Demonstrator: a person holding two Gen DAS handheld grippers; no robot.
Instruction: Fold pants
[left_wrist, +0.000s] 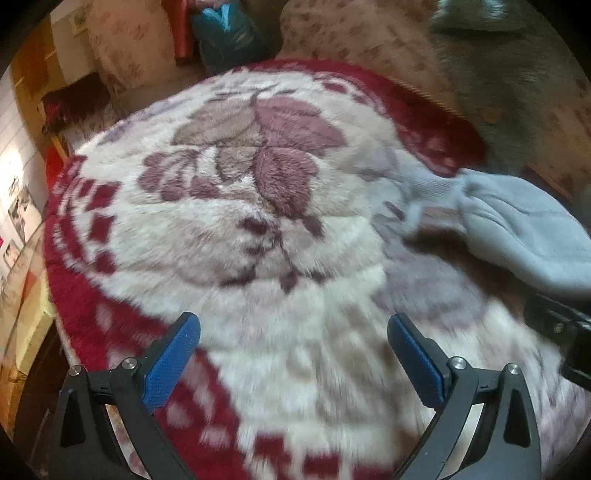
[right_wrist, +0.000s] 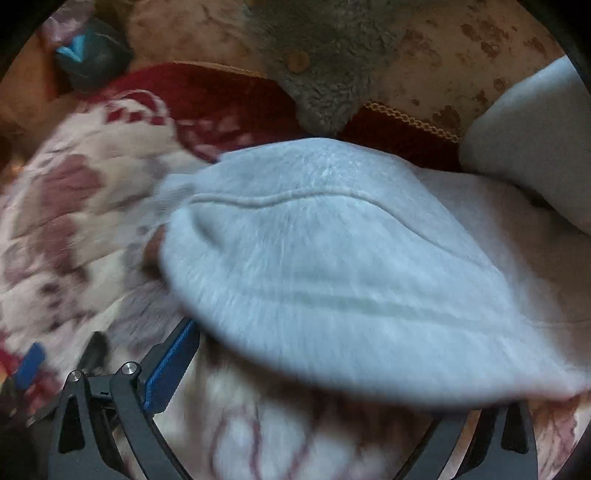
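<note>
Here we are over the big floral blanket (left_wrist: 258, 206), red-bordered with a pink leaf pattern, and the left hand-held gripper (left_wrist: 293, 354) hangs above it with its blue pads (left_wrist: 171, 363) spread wide and nothing between them. It is over bare blanket, well apart from the cloth.

The pants (left_wrist: 517, 229), pale grey and fleecy, show at the right edge of the left view, with a ribbed cuff (left_wrist: 430, 188) pointing left toward the blanket's middle. In the right wrist view the same pants (right_wrist: 351, 280) fill the frame, a broad rounded fold of cloth hanging or bulging just in front of the right hand-held gripper (right_wrist: 295, 373). Only its left pad (right_wrist: 171, 365) is visible, at the cloth's near edge; the other finger is hidden behind the fabric, so I cannot tell whether it is pinching the pants or simply beside them. Both views are blurred.

How far along? Early to middle, by my reading. The pants are bunched and doubled loosely, not lying as a flat, squared stack. No crisp fold line shows. Smoothing the cloth out on the blanket and bringing the legs and waist together look still to be done. A grey fleecy item (right_wrist: 317, 62) and a pale cushion (right_wrist: 532, 147) sit at the far side.
</note>
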